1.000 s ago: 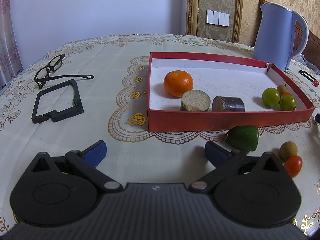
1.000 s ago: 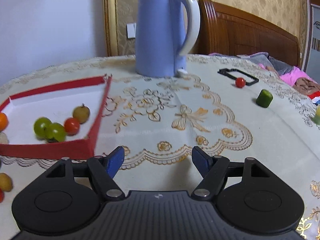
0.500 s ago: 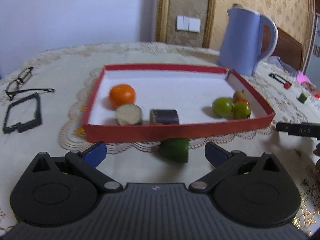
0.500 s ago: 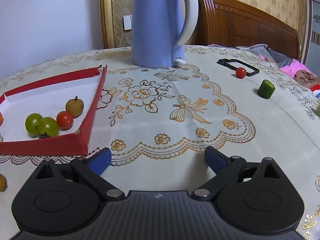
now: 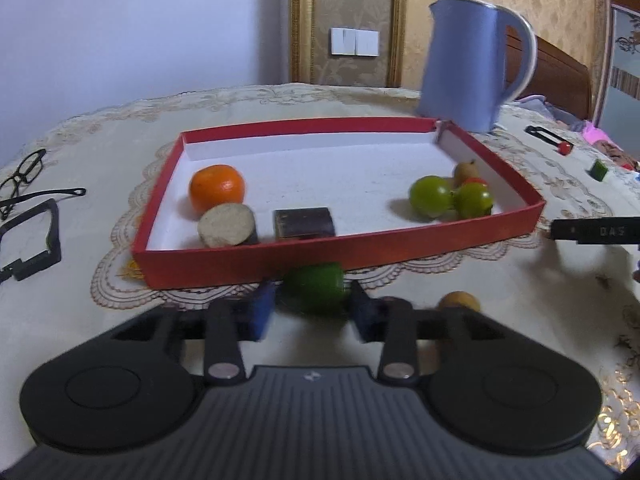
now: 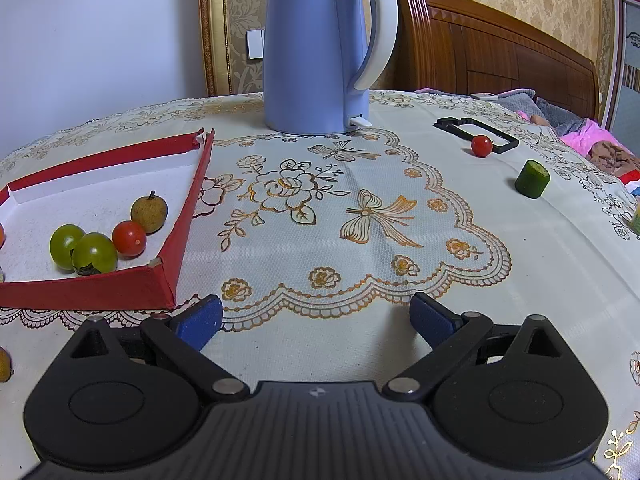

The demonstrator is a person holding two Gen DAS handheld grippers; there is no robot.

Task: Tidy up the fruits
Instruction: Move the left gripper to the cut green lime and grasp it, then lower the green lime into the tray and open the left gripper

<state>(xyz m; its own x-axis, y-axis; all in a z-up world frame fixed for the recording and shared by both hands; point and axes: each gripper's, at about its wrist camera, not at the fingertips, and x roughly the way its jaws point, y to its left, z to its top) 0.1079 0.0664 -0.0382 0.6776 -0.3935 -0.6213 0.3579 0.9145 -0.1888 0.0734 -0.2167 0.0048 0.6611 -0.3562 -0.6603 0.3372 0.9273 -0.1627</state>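
My left gripper (image 5: pixel 313 308) is shut on a green cucumber chunk (image 5: pixel 314 286) on the cloth, just in front of the red tray (image 5: pixel 340 246). The tray holds an orange (image 5: pixel 216 188), a pale cut piece (image 5: pixel 227 225), a dark chunk (image 5: pixel 304 222), two green tomatoes (image 5: pixel 432 196), a red tomato (image 6: pixel 129 238) and a brown longan (image 6: pixel 149 209). Another longan (image 5: pixel 459 301) lies right of my left fingers. My right gripper (image 6: pixel 316 316) is open and empty over the cloth, right of the tray's corner (image 6: pixel 160 280). A cherry tomato (image 6: pixel 481 146) and a green chunk (image 6: pixel 532 179) lie far right.
A blue kettle (image 6: pixel 320 48) stands behind the tray. A black frame (image 6: pixel 476 134) lies beside the cherry tomato. Glasses (image 5: pixel 24 176) and another black frame (image 5: pixel 30 236) lie at the left. The right gripper's finger (image 5: pixel 596 231) shows at the left wrist view's right edge.
My left gripper swung right, moved up to the green chunk and closed on it. My right gripper opened wider and moved forward a little.
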